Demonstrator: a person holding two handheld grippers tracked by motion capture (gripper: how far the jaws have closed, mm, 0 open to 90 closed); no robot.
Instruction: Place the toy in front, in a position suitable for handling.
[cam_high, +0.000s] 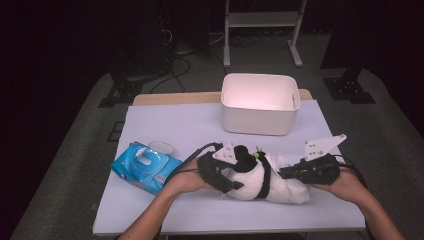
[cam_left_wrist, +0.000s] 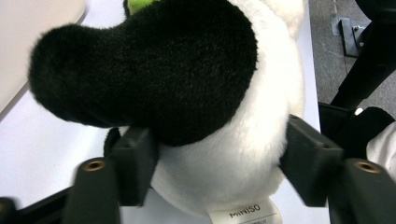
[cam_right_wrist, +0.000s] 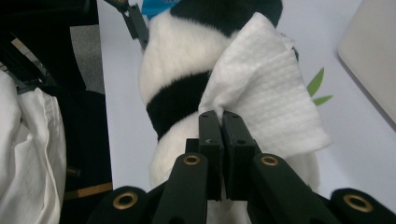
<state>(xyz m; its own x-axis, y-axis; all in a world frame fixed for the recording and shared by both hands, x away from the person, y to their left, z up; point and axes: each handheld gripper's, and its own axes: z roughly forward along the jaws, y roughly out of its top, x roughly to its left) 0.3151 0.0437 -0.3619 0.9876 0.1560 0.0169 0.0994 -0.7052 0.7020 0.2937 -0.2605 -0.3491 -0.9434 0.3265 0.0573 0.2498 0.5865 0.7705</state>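
Soft, light black-and-white plush panda lying just in front of white plastic bin. Left gripper squeezing panda's yielding body; right gripper pinching flimsy white wet wipe draped over it.

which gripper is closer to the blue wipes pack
Left. The left gripper grips the plush panda right beside the wipes pack; the right gripper is at the panda's far end.

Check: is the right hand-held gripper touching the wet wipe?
Touching. In the right gripper view the right hand-held gripper has its jaws shut, pinching a fold of the white wet wipe that lies over the panda plush.
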